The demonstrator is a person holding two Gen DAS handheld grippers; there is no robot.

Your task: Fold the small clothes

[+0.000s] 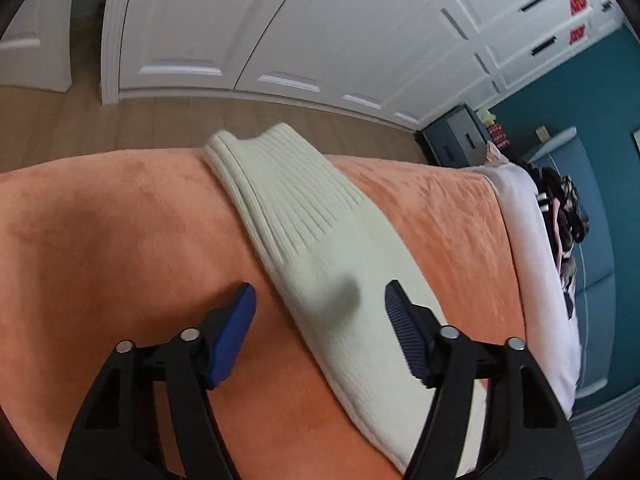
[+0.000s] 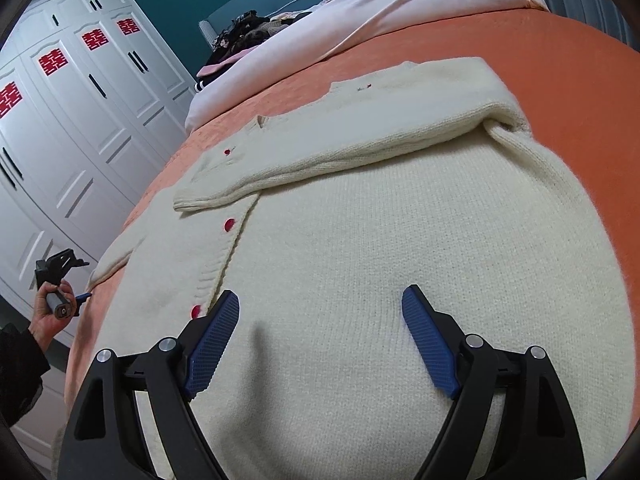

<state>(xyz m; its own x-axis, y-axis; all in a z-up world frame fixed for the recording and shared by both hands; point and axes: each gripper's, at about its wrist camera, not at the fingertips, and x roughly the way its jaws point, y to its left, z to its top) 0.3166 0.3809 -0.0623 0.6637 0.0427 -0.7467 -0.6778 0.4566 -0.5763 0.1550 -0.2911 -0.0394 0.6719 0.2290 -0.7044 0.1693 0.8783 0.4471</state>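
left tool (image 1: 320, 300) standing spread over sleeve (image 1: 304, 232), pinching nothing | right tool (image 2: 320, 312) standing spread over cardigan (image 2: 360, 240) | right view alone showing red buttons (image 2: 229, 225) at 10 o'clock, hand (image 2: 50, 312) at 9 o'clock

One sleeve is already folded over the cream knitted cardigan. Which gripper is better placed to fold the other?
Left, probably. The left gripper hangs open over the unfolded ribbed sleeve; the right gripper sits open over the cream knitted cardigan body.

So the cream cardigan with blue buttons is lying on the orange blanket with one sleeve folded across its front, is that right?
Not quite: the buttons are red, not blue, as the right wrist view shows. The rest holds: the cream cardigan lies on the orange blanket with one sleeve folded across its front.
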